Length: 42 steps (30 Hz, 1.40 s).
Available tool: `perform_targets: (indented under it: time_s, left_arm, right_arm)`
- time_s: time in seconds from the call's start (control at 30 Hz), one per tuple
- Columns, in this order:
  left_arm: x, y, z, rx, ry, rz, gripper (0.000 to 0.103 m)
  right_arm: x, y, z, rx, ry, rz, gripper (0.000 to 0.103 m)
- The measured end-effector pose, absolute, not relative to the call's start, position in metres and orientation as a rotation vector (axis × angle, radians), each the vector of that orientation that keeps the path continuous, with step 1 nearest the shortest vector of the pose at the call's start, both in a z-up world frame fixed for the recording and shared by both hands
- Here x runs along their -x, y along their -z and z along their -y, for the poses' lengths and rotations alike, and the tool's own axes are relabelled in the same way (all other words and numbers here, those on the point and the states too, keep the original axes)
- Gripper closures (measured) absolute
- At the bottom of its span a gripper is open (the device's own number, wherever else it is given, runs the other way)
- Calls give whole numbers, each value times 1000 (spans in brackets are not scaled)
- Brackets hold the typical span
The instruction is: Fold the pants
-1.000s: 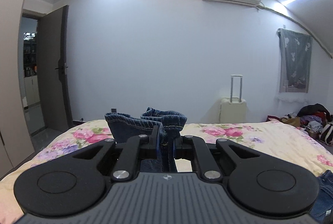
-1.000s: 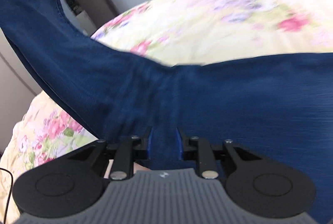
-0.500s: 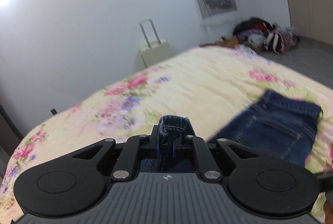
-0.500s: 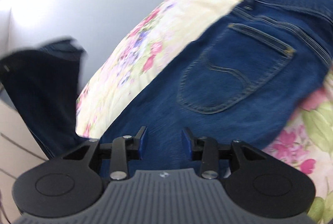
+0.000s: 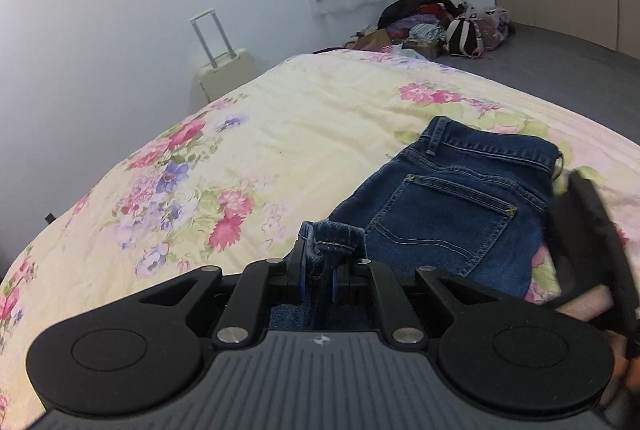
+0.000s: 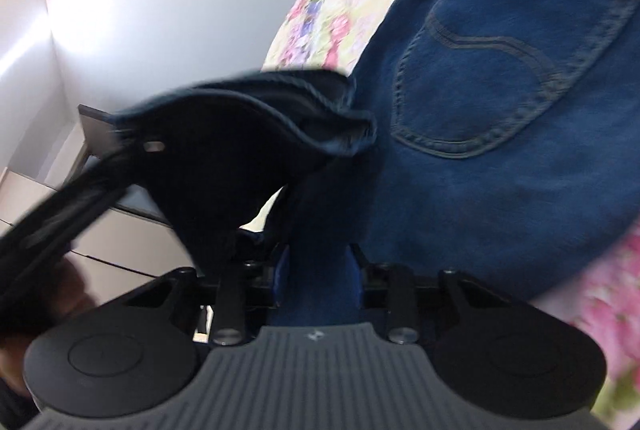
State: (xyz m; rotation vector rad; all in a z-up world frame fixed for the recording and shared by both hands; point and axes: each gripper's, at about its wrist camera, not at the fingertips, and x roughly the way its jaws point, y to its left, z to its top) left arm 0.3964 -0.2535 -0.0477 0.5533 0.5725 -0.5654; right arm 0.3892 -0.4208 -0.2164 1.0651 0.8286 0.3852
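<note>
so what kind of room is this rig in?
Most likely a home bedroom: a bed with a floral bedspread holds the jeans, a suitcase stands by the wall, and a clothes pile sits on the floor.

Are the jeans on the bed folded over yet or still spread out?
Mid-fold. The jeans' waist lies flat on the bed, while the left gripper holds the leg hems raised just short of the back pocket.

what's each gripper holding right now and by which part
The left gripper pinches the dark blue denim jeans at a stitched leg hem. The right gripper clamps plain denim; which part is unclear.
</note>
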Motion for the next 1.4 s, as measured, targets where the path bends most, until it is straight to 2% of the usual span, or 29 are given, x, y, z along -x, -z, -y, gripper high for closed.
perform_targets:
  time_s: [0.07, 0.3, 0.5, 0.6, 0.67, 0.73, 0.77, 0.83, 0.9, 1.03, 1.2, 1.23, 1.3, 1.33, 1.37, 1.4]
  left_arm:
    - [-387, 55, 253, -574, 599, -593, 92]
    - [-370, 115, 250, -541, 676, -750, 92]
    - [-386, 147, 247, -383, 685, -876, 90]
    - [-398, 150, 240, -262, 684, -937, 85]
    - [-403, 149, 236, -206, 701, -970, 80]
    - [-402, 146, 236, -202, 717, -974, 72]
    - [-401, 145, 236, -195, 726, -978, 71]
    - [-401, 143, 233, -140, 762, -995, 56]
    - [-401, 139, 228, -84, 794, -1006, 47]
    - [-396, 129, 218, -62, 780, -964, 48]
    - [-395, 113, 184, -72, 650, -884, 48]
    - [-396, 110, 174, -72, 613, -871, 48]
    - [-398, 106, 153, -60, 532, -857, 48]
    - [-399, 104, 142, -51, 490, -853, 48]
    - [-398, 101, 130, -40, 450, -848, 48]
    - [-396, 99, 118, -30, 409, -840, 48]
  right_arm:
    - [-406, 225, 423, -1109, -381, -805, 88]
    - [-418, 221, 450, -1058, -232, -739, 90]
    - [-399, 209, 467, -1000, -155, -801, 90]
    - [-383, 198, 481, -983, -119, -812, 82]
    - [-370, 193, 491, -992, -104, -811, 69]
    - [-362, 187, 500, -1007, -113, -799, 62]
    - [-355, 185, 503, -1007, -125, -793, 61]
    - [-353, 184, 498, -994, -152, -800, 58]
    - [-356, 185, 492, -977, -170, -816, 58]
    - [-374, 195, 470, -918, -236, -822, 58]
    - [-387, 199, 447, -804, -271, -834, 50]
    - [-392, 199, 443, -792, -275, -825, 50]
    - [-393, 196, 437, -777, -275, -801, 67]
    - [-399, 198, 433, -757, -260, -797, 85]
    - [-402, 198, 427, -717, -225, -801, 92]
    - [-401, 196, 424, -692, -212, -793, 94]
